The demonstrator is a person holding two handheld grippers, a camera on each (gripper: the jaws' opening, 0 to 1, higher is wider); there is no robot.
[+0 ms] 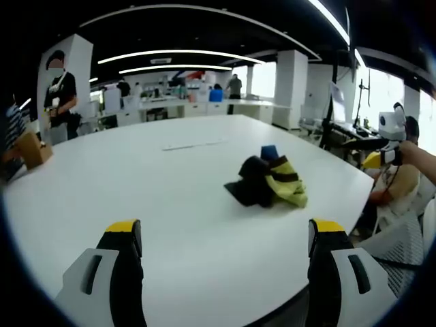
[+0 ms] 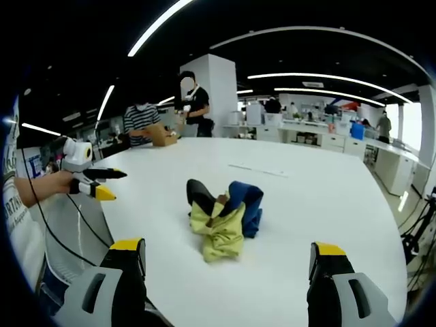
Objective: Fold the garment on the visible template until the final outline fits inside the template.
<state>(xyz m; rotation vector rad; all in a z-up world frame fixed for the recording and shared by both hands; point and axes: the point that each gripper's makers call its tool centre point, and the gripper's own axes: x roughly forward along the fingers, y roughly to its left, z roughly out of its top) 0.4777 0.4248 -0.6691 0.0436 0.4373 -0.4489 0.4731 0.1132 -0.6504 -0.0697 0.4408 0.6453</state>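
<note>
Your left gripper [image 1: 225,238] is held above the near edge of the white table [image 1: 136,184] with its jaws spread wide and nothing between them. Your right gripper [image 2: 228,257] is in the same condition: jaws wide apart, holding nothing, poised over the table's near edge from the opposite side.

The garment [image 1: 268,182] lies crumpled in a heap on the tabletop, well apart from both grippers. In the left gripper view it shows black, yellow-green and a patch of blue, right of centre. In the right gripper view the garment [image 2: 223,217] sits near the middle of the table, with the yellow-green part nearest your jaws and the blue fold behind it.

A faint rectangular outline [image 1: 194,144] lies flat on the table beyond the garment; no writing on it can be read.

In the right gripper view, the other gripper [image 2: 92,184] enters from the left, held in a hand [image 2: 51,182].

A brown box [image 2: 162,136] rests at the far table edge beside a seated person in a striped shirt [image 2: 142,119]. No labels or brand marks are legible.
</note>
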